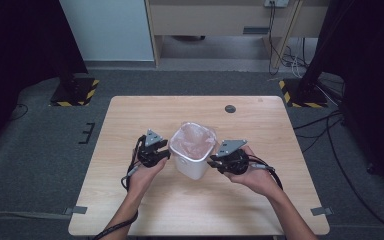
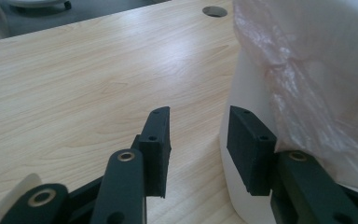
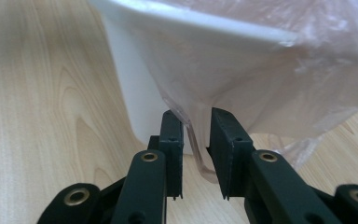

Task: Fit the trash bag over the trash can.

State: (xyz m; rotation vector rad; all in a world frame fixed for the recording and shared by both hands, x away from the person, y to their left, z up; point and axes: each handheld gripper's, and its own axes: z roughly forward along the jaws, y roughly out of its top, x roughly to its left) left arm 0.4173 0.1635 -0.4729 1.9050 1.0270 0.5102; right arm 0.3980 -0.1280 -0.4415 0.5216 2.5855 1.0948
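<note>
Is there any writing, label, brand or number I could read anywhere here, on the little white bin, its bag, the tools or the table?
No readable text in any view.
White bin and its pink bag: plain, no print.
Left tool and right tool: no markings to read.
Table: bare wood grain.
Yellow and black hazard stripes on the floor stands are a pattern, not words.
</note>
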